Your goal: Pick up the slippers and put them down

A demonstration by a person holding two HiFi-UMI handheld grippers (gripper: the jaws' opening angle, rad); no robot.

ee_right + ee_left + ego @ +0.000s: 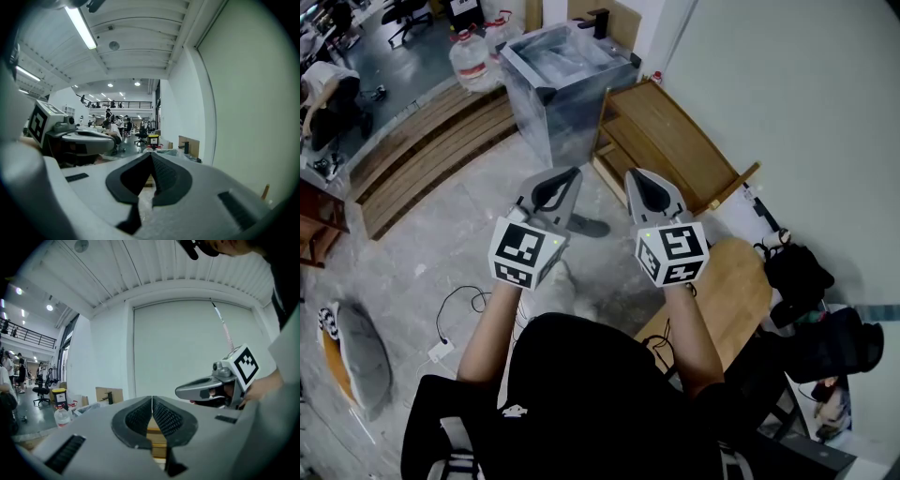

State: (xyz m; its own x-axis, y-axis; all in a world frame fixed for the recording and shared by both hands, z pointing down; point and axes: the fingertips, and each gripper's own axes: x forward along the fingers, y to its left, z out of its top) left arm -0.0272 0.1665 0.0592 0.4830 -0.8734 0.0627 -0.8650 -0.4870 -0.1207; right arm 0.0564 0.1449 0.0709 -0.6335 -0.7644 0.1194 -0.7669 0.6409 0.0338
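My left gripper (574,172) and right gripper (632,174) are held side by side at chest height, pointing level toward the wooden shoe rack (670,141). Both are shut, with their ribbed pads meeting on nothing: the left gripper (152,412) in its own view, the right gripper (151,168) in its own. Each shows in the other's view, the right gripper (211,387) at the right and the left gripper (79,140) at the left. A dark slipper-like shape (589,226) lies on the floor below the left gripper, partly hidden by it.
A plastic-wrapped grey cabinet (567,80) stands ahead, left of the rack, with water bottles (473,56) behind it. Wooden slatted benches (422,150) run along the left. A power strip (441,350) with its cable lies on the floor. A round wooden table (733,291) and black bags (802,277) sit at the right.
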